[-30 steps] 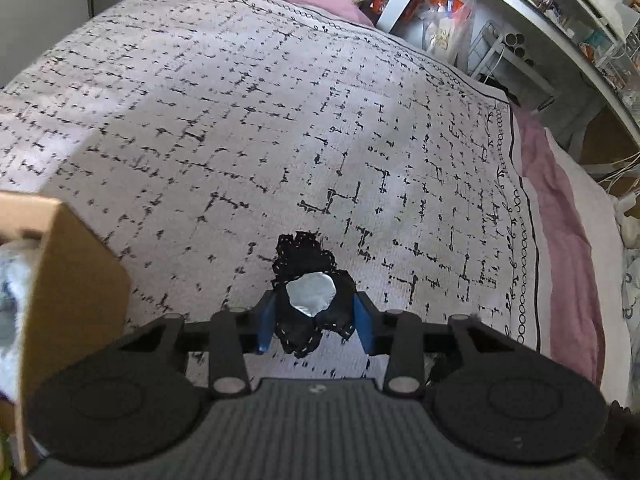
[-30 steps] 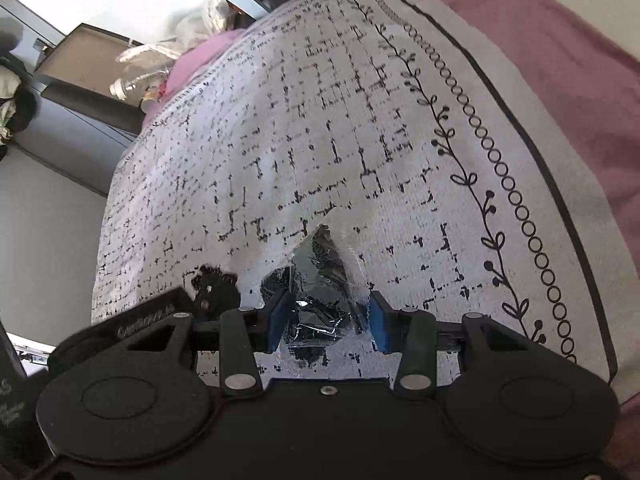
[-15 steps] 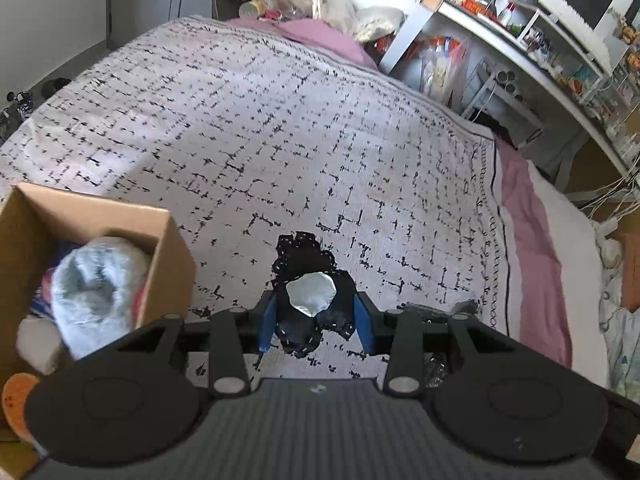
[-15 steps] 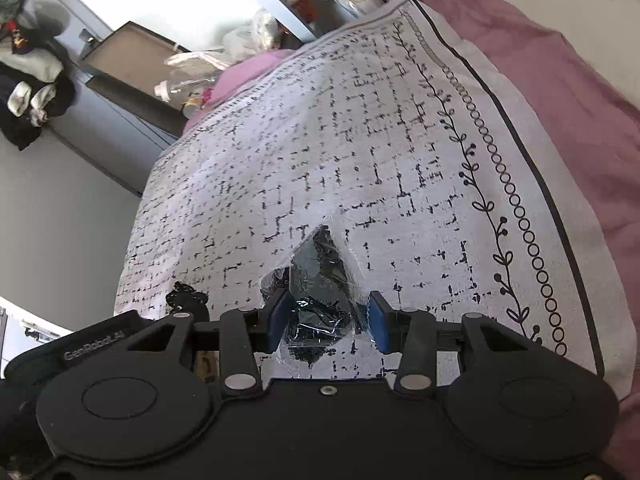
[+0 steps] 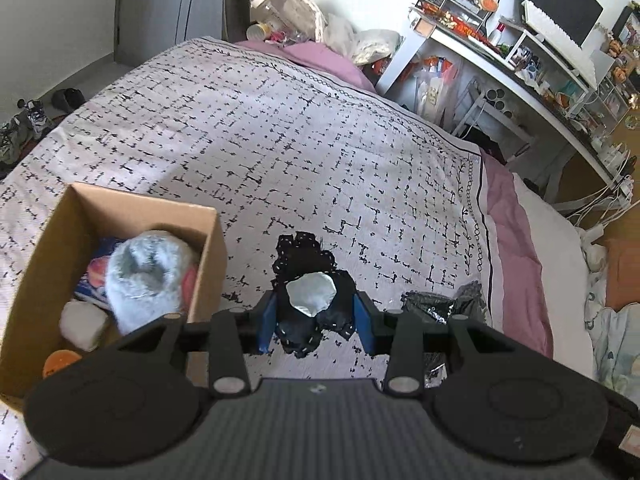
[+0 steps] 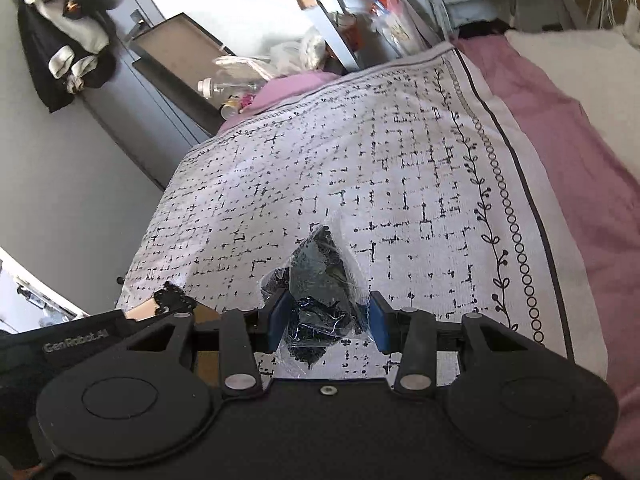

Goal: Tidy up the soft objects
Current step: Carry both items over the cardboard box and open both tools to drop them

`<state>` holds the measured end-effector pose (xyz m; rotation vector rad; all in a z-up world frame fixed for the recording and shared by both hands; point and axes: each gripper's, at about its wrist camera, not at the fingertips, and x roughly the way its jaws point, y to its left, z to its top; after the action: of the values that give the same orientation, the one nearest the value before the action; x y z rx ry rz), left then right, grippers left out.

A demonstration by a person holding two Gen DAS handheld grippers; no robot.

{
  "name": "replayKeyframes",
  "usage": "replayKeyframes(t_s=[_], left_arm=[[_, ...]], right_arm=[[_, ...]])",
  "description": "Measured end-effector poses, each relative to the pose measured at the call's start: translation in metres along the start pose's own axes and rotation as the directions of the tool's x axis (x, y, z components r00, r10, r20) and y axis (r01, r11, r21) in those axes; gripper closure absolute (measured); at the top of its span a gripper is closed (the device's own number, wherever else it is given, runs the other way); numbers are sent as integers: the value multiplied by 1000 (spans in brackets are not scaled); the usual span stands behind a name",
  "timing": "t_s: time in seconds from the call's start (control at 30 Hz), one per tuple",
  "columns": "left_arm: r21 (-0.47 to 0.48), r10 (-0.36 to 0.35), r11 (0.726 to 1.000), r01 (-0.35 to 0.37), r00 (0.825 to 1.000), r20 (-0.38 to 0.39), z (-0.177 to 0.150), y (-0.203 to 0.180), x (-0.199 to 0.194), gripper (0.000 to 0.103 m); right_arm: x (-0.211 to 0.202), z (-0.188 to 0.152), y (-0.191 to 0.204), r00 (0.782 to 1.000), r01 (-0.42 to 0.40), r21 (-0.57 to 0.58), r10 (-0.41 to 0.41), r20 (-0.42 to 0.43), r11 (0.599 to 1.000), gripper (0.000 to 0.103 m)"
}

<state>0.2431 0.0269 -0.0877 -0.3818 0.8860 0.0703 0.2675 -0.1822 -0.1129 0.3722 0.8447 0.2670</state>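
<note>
Left gripper [image 5: 316, 316] is clamped on black lace fabric [image 5: 306, 264]; right gripper [image 6: 328, 318] grips a bagged dark bundle [image 6: 320, 280]. Cardboard box [image 5: 208, 248] sits at nine o'clock; its rim could be snagged.

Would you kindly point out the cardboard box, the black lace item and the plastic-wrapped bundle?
cardboard box [image 5: 208, 256]: left wrist view, right wall.
black lace item [image 5: 300, 256]: left wrist view, upper lace part.
plastic-wrapped bundle [image 6: 320, 276]: right wrist view, dark middle.

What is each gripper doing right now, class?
Left gripper: closed on black lace fabric.
Right gripper: closed on clear bag of dark fabric.
</note>
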Motion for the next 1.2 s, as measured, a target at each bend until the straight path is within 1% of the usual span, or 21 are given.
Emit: replayKeyframes(t_s=[0.3, 0.57, 0.77, 1.03, 1.17, 1.2], left_arm=[[-23, 28, 999, -28, 999, 30, -3, 22, -33, 63], [-56, 57, 997, -54, 997, 49, -4, 50, -51, 63], [-80, 63, 995, -59, 997, 44, -5, 72, -57, 63], [-122, 63, 991, -59, 998, 24, -9, 98, -53, 62], [-136, 63, 989, -62, 998, 3, -8, 111, -50, 58], [-146, 54, 988, -54, 999, -6, -7, 114, -48, 57]], right_arm=[[-16, -6, 27, 998, -40, -60, 43, 37, 997, 61], [-20, -14, 56, 996, -75, -119, 80, 40, 990, 61], [-22, -22, 77, 994, -93, -155, 101, 41, 984, 61], [-25, -32, 101, 992, -110, -197, 121, 45, 974, 61], [-24, -39, 114, 987, -142, -217, 154, 37, 966, 61], [-24, -41, 118, 986, -149, -226, 161, 35, 963, 61]])
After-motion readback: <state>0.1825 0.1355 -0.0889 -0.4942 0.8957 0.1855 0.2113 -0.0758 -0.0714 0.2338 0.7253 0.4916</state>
